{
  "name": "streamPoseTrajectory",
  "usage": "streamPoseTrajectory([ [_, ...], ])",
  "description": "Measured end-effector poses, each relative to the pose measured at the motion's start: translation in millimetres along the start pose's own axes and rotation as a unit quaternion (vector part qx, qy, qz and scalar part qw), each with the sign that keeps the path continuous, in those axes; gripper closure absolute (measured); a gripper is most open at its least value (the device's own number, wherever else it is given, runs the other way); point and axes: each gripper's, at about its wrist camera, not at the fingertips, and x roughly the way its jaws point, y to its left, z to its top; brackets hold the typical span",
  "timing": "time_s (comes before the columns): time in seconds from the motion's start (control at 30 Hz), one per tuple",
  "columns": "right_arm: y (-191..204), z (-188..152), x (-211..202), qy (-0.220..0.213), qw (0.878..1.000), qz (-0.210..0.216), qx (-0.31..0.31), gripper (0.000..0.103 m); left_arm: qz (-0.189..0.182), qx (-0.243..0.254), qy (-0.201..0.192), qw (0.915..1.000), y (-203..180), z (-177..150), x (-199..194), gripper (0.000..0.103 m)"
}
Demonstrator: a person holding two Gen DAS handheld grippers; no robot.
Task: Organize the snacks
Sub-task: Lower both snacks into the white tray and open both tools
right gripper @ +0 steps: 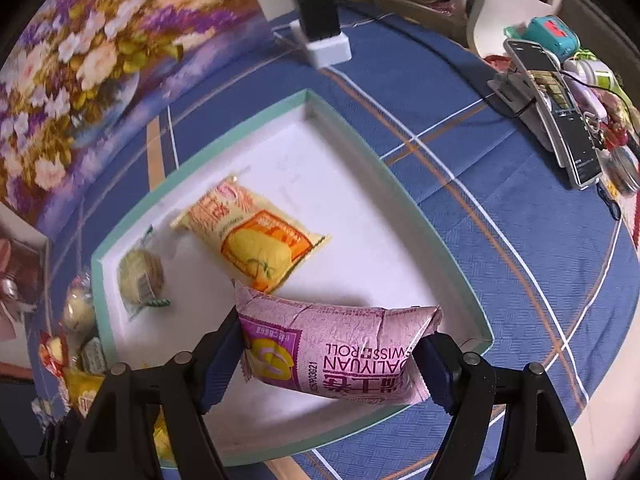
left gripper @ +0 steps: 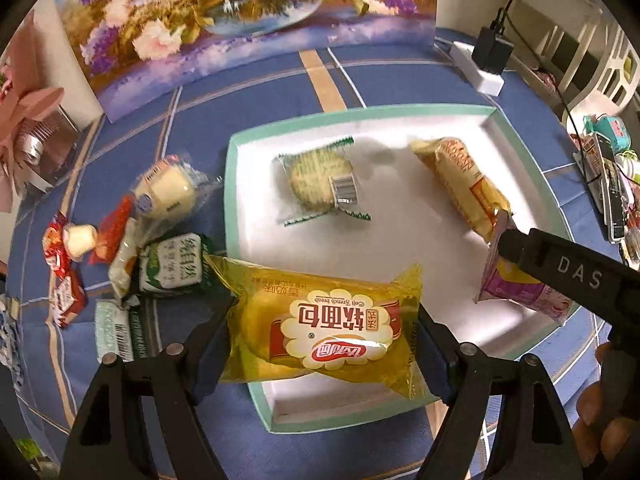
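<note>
The left gripper [left gripper: 324, 344] pinches a yellow bread pack [left gripper: 320, 332] between its fingers, low in the frame over the tray's [left gripper: 236, 200] near rim. The right gripper [right gripper: 332, 356] clamps a pink Swiss roll pack [right gripper: 340, 352] between its fingers, bottom centre, above the tray.

The yellow bread pack [left gripper: 324, 336] hides part of the tray's [left gripper: 234, 184] near rim. The right gripper [left gripper: 508, 246] covers the top of the pink roll pack [left gripper: 516, 288]. Small print on the green packets [left gripper: 172, 264] is too small to read.
</note>
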Motion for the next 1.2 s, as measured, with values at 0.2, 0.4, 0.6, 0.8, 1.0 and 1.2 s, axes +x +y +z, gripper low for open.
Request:
streamPoseTrajectory([
  [0.2, 4.5, -2.2, 5.0, 0.006, 1.0, -0.007, -0.009, 0.021, -0.008, -0.006, 0.015, 0.9998, 1.3, -1.2, 8.4, 0.021],
  [0.4, 7.0, -2.8, 3.4, 0.005, 1.0, 0.002, -0.012, 0.02, -0.012, -0.001, 0.008, 0.9999, -0.7, -1.2, 3.4, 0.019],
  [0.6, 7.2, -4.4, -0.2, 0.0, 1.0, 0.017, -0.015, 0.017, -0.016, 0.004, -0.006, 0.9998, -3.2, 0.2, -5.6, 0.01],
  [0.8, 8.4, -4.9, -1.3, -0.004, 0.999, 0.028, -0.017, 0.013, -0.017, -0.005, -0.016, 0.9997, 1.3, 2.3, -10.9, 0.009],
  [1.0, 10.4, -1.1, -8.2, -0.016, 0.999, 0.038, -0.021, 0.0, -0.008, -0.046, -0.019, 0.9987, 20.8, 5.0, -10.6, 0.009],
  [1.2, 13.9, 2.1, -13.4, -0.021, 0.998, 0.051, -0.026, 0.0, 0.008, -0.101, -0.029, 0.9944, 48.4, 5.9, -13.8, 0.008],
])
